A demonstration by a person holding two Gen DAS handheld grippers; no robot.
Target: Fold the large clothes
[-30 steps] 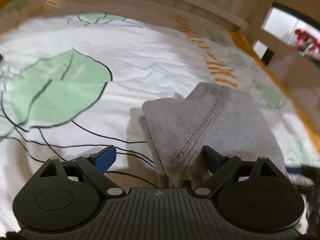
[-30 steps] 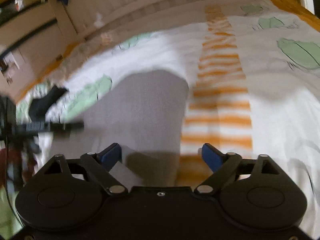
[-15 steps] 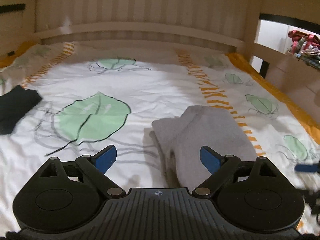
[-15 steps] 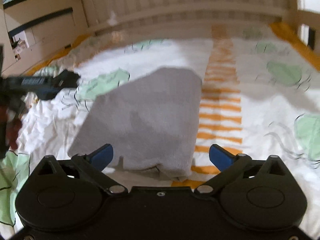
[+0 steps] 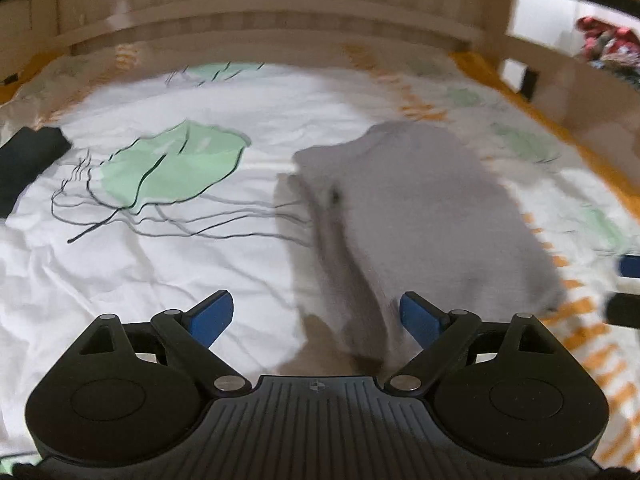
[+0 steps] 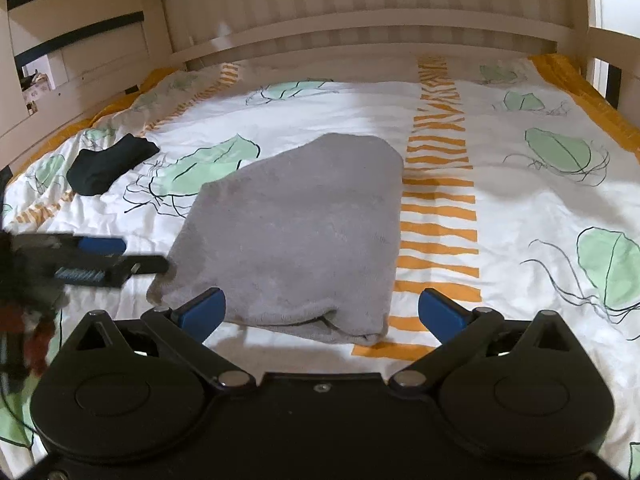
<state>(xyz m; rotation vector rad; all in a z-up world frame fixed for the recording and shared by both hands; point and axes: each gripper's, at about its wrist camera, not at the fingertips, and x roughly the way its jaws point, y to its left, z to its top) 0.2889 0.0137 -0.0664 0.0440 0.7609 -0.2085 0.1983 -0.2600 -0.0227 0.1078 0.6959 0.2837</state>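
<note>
A grey garment (image 6: 304, 232) lies folded into a thick pad on the bed. It also shows, blurred, in the left wrist view (image 5: 420, 216). My left gripper (image 5: 316, 316) is open and empty at the garment's near left edge; it also shows at the left of the right wrist view (image 6: 104, 260). My right gripper (image 6: 322, 314) is open and empty, just short of the garment's near edge. Its blue fingertip (image 5: 630, 266) shows at the right edge of the left wrist view.
The bed cover (image 6: 520, 208) is white with green leaves and orange stripes. A folded black garment (image 6: 108, 164) lies at the far left of the bed. A pale wooden headboard (image 6: 360, 28) and side rails (image 6: 608, 52) bound the bed.
Both grippers have drawn back from the grey garment and more of the bed shows. The left gripper has swung so the garment sits more to its right. Both stay open.
</note>
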